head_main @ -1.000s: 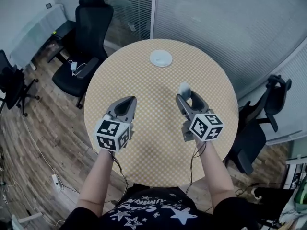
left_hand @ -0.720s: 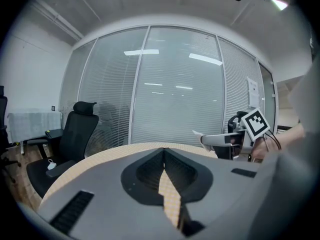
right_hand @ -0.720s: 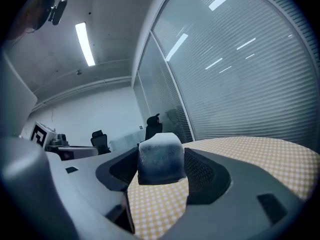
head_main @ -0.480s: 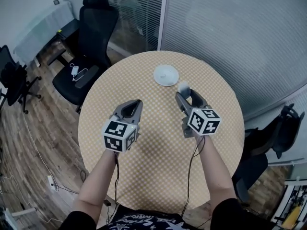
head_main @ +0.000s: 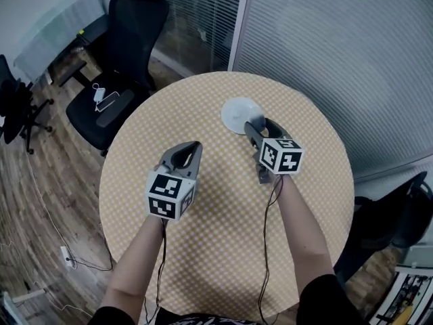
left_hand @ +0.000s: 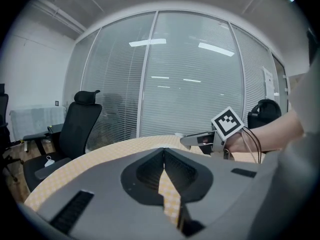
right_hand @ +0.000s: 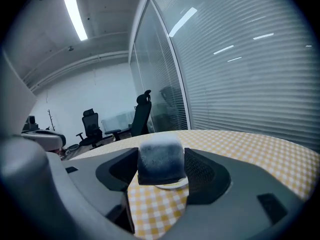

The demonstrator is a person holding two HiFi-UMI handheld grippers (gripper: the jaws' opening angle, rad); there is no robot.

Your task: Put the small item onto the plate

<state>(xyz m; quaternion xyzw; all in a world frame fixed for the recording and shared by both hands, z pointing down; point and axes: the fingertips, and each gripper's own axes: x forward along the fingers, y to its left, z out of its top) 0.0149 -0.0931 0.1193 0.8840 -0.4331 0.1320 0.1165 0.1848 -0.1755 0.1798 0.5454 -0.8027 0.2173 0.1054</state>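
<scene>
Right gripper (right_hand: 161,170) clamps grey block (right_hand: 160,159) just above white plate (head_main: 235,112); left gripper (left_hand: 163,153) closed, empty, over checkered table (head_main: 203,249).

Round checkered table (head_main: 223,249) centre stage; black office chair (head_main: 135,32) at its far-left edge, blinds (head_main: 325,46) beyond it.

plate (head_main: 236,112) on table (head_main: 223,263), item (right_hand: 160,159) in R tool (head_main: 260,126) at plate edge, L tool (head_main: 191,147) left
</scene>
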